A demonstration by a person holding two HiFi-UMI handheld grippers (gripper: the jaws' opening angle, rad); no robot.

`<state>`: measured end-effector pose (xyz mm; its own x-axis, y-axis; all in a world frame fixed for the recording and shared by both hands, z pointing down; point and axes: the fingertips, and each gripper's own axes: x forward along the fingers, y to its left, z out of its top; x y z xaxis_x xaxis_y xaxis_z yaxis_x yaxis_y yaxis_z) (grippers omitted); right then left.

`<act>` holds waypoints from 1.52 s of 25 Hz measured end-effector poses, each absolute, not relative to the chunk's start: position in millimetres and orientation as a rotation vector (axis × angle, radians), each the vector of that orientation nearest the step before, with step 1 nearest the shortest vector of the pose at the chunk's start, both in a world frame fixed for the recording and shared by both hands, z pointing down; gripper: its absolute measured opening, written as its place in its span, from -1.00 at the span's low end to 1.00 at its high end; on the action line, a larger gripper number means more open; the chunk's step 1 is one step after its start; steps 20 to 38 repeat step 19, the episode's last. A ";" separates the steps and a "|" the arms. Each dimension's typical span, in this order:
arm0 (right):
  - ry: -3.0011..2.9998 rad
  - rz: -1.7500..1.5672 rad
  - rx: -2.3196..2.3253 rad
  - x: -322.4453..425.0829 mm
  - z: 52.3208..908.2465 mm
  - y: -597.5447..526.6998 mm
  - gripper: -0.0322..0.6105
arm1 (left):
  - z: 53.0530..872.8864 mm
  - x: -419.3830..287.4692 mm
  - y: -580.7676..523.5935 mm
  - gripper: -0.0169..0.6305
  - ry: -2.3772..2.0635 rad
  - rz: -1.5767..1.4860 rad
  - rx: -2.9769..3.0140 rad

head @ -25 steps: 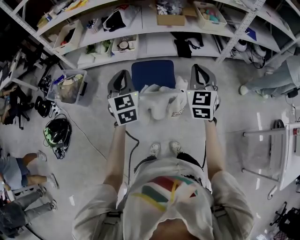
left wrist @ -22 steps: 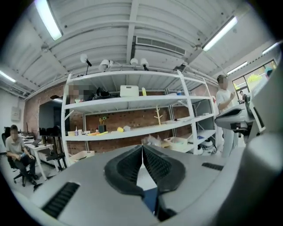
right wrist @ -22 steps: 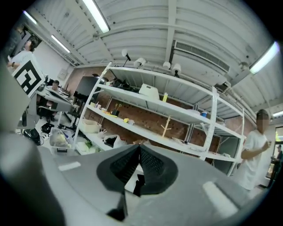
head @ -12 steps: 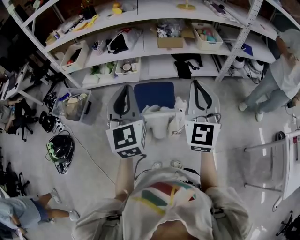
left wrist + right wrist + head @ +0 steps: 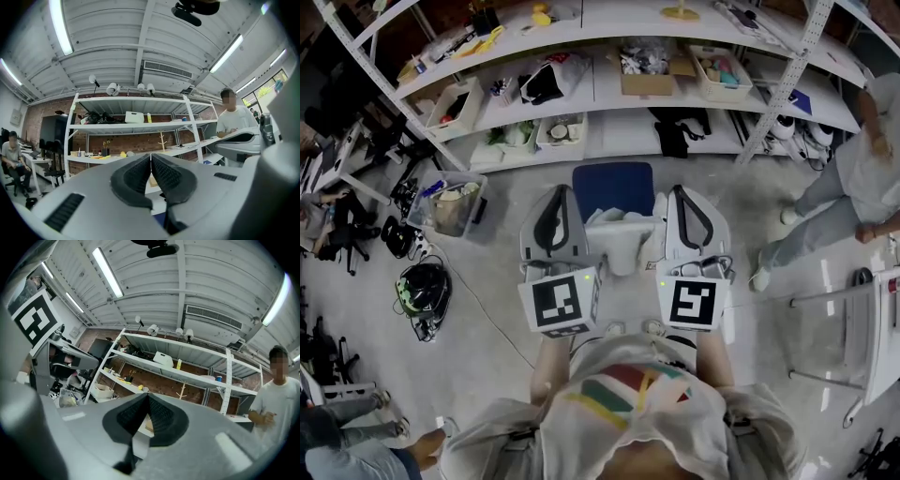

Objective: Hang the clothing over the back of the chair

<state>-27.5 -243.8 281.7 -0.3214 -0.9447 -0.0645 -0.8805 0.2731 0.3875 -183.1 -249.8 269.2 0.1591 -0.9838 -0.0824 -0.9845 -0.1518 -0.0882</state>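
- L hand-held gripper: pads are pressing together at the tips, pinching a thin pale edge of the clothing. R hand-held gripper: same, pinching the opposite edge.
- Clothing is hanging bunched between both grippers, over the near edge of the blue chair. It is not yet over the back.
- Risk 1: both grips are sitting at the extreme tips. Fabric is likely to be slipping out if the grippers are pulling apart hard or swinging fast.
- Risk 2: the garment is sagging mid-span. If lowered short, it is judged to be landing on the seat, not the back.
- Head view is showing chair, garment span and both grippers. The chair back is not reading clearly there.
- Gripper views are showing pad contact only. They are pointing up at ceiling and shelving, with no garment body visible.
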 end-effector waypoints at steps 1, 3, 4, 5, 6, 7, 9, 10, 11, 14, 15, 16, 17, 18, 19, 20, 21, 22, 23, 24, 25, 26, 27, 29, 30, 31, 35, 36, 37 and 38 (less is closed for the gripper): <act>-2.361 -0.529 1.710 -28.2 282.2 -243.3 -0.89 | 269.3 -184.2 -248.9 -0.89 1.964 0.006 -2.290; -2.366 -0.522 1.707 -28.7 283.5 -242.1 -0.88 | 270.2 -186.7 -247.3 -0.89 1.969 -0.002 -2.277; -2.367 -0.520 1.706 -28.7 284.2 -241.5 -0.89 | 270.1 -187.8 -246.4 -0.89 1.972 -0.003 -2.274; -2.367 -0.519 1.705 -28.5 284.7 -241.0 -0.89 | 269.6 -188.8 -245.4 -0.89 1.974 -0.003 -2.272; -2.368 -0.518 1.705 -28.4 285.1 -240.7 -0.89 | 268.7 -189.5 -244.5 -0.89 1.976 -0.001 -2.271; -2.370 -0.515 1.704 -28.3 285.4 -240.5 -0.89 | 267.8 -190.2 -243.8 -0.89 1.978 -0.001 -2.270; -2.372 -0.511 1.700 -28.4 285.5 -240.4 -0.88 | 267.3 -191.8 -243.3 -0.89 1.983 -0.003 -2.267; -2.371 -0.511 1.698 -28.5 285.5 -240.4 -0.88 | 267.3 -192.6 -243.2 -0.89 1.985 -0.005 -2.266; -2.370 -0.510 1.696 -28.5 285.6 -240.3 -0.89 | 268.0 -193.2 -243.1 -0.89 1.988 -0.006 -2.264; -2.373 -0.508 1.698 -27.8 287.4 -239.4 -0.89 | 274.1 -194.8 -242.9 -0.89 1.998 -0.014 -2.258; -2.372 -0.509 1.699 -27.4 287.7 -238.9 -0.89 | 276.0 -195.3 -243.0 -0.89 2.001 -0.019 -2.258; -2.370 -0.510 1.700 -27.1 287.6 -238.3 -0.89 | 277.8 -195.8 -243.1 -0.89 2.003 -0.025 -2.260; -2.369 -0.511 1.702 -26.8 287.3 -237.5 -0.88 | 279.4 -196.5 -242.9 -0.89 2.006 -0.028 -2.263; -2.369 -0.512 1.703 -26.6 287.0 -236.7 -0.88 | 280.8 -197.1 -242.6 -0.89 2.009 -0.031 -2.266; -2.368 -0.512 1.705 -26.4 286.7 -235.9 -0.88 | 282.2 -197.8 -242.2 -0.89 2.012 -0.032 -2.270; -2.368 -0.512 1.705 -26.4 286.7 -235.9 -0.88 | 282.2 -197.8 -242.2 -0.89 2.012 -0.032 -2.270; -2.368 -0.512 1.705 -26.4 286.7 -235.9 -0.88 | 282.2 -197.8 -242.2 -0.89 2.012 -0.032 -2.270; -2.368 -0.512 1.705 -26.4 286.7 -235.9 -0.88 | 282.2 -197.8 -242.2 -0.89 2.012 -0.032 -2.270; -2.368 -0.512 1.705 -26.4 286.7 -235.9 -0.88 | 282.2 -197.8 -242.2 -0.89 2.012 -0.032 -2.270; -2.368 -0.512 1.705 -26.4 286.7 -235.9 -0.88 | 282.2 -197.8 -242.2 -0.89 2.012 -0.032 -2.270; -2.368 -0.512 1.705 -26.4 286.7 -235.9 -0.88 | 282.2 -197.8 -242.2 -0.89 2.012 -0.032 -2.270; -2.368 -0.512 1.705 -26.4 286.7 -235.9 -0.88 | 282.2 -197.8 -242.2 -0.89 2.012 -0.032 -2.270; -2.368 -0.512 1.705 -26.4 286.7 -235.9 -0.88 | 282.2 -197.8 -242.2 -0.89 2.012 -0.032 -2.270; -2.368 -0.512 1.705 -26.4 286.7 -235.9 -0.88 | 282.2 -197.8 -242.2 -0.89 2.012 -0.032 -2.270; -2.368 -0.512 1.705 -26.4 286.7 -235.9 -0.88 | 282.2 -197.8 -242.2 -0.89 2.012 -0.032 -2.270; -2.368 -0.512 1.705 -26.4 286.7 -235.9 -0.88 | 282.2 -197.8 -242.2 -0.89 2.012 -0.032 -2.270; -2.368 -0.512 1.705 -26.4 286.7 -235.9 -0.88 | 282.2 -197.8 -242.2 -0.89 2.012 -0.032 -2.270; -2.368 -0.512 1.705 -26.4 286.7 -235.9 -0.88 | 282.2 -197.8 -242.2 -0.89 2.012 -0.032 -2.270; -2.368 -0.512 1.705 -26.4 286.7 -235.9 -0.88 | 282.2 -197.8 -242.2 -0.89 2.012 -0.032 -2.270; -2.368 -0.512 1.705 -26.4 286.7 -235.9 -0.88 | 282.2 -197.8 -242.2 -0.89 2.012 -0.032 -2.270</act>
